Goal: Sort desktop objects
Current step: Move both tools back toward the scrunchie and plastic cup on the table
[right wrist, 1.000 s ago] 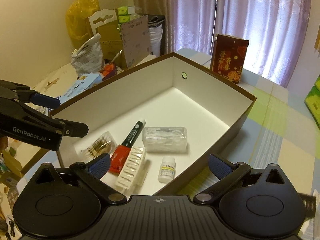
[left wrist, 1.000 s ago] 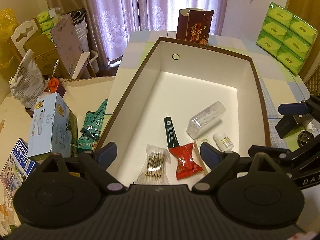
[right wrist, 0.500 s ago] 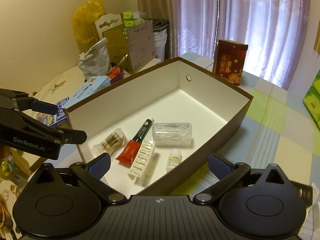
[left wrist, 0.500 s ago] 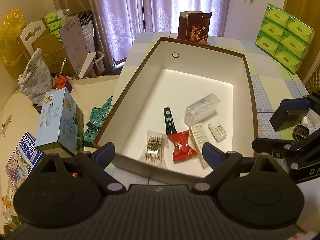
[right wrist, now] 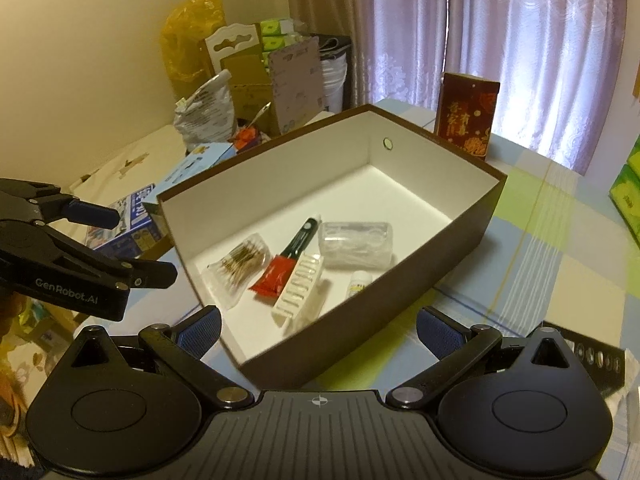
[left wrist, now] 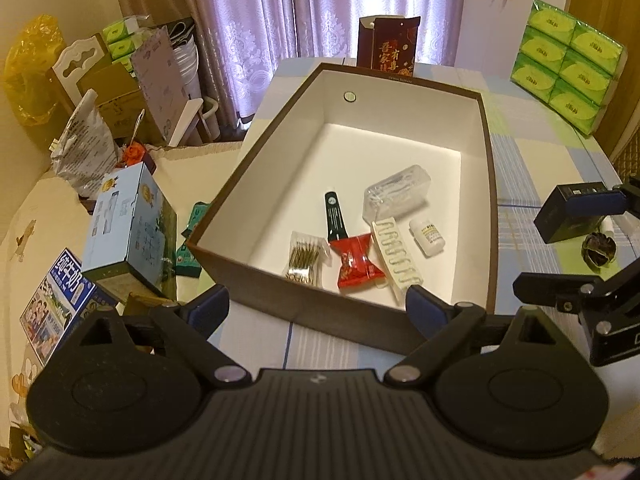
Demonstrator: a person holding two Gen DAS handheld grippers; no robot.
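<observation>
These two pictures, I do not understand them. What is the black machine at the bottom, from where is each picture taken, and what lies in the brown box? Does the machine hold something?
There is no robot here. A person holds one hand tool in each hand, and each tool has two fingers and a wide-angle camera that looks forward along them. The black shape at the bottom of each picture is the tool itself.

One picture comes from the left gripper, the other from the right gripper. Each view also shows the other tool at its edge.

Both look at an open brown box on a checked tablecloth. Inside lie a bag of cotton swabs, a red packet, a dark green tube, a white hair clip, a small white bottle and a clear plastic case.

Both pairs of fingers are spread open and hold nothing.
</observation>
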